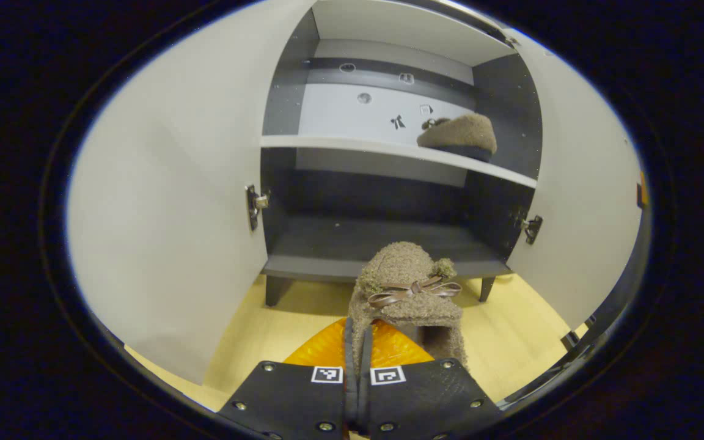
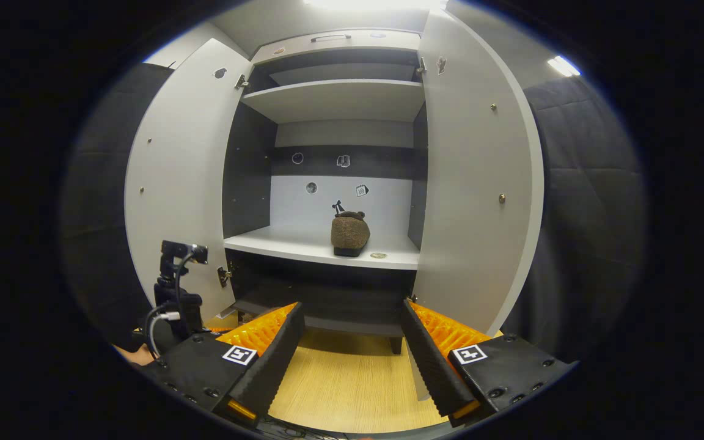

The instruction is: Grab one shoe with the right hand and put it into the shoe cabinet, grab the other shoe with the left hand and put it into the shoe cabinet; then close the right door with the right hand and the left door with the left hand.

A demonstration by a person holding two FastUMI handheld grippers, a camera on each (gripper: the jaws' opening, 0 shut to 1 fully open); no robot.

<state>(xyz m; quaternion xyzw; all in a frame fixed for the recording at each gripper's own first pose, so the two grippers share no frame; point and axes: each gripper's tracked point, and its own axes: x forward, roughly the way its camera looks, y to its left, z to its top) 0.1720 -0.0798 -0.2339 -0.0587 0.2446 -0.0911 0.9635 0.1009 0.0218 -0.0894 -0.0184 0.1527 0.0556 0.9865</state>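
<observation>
- fuzzy brown fabric covers the held shoe (image 1: 410,293), a slipper with a ribbon bow on top, seen in the left gripper view raised in front of the shoe cabinet (image 1: 388,244).
- the left gripper (image 1: 357,366) has its jaws pressed together on the slipper's heel edge, toe pointing toward the cabinet's dark lower compartment.
- the other shoe (image 1: 459,135) already sits on the white middle shelf (image 1: 340,145), toward its right end in that view.
- in the right gripper view the same shelved slipper (image 2: 350,233) rests near the shelf's middle, well back from the gripper.
- the right gripper (image 2: 352,360) has its jaws wide apart, holding nothing, above pale wooden floor (image 2: 346,385).
- left door (image 2: 178,183) and right door (image 2: 480,183) both stand open.
- the other gripper's rig with cables (image 2: 175,293) shows beside the left door.
</observation>
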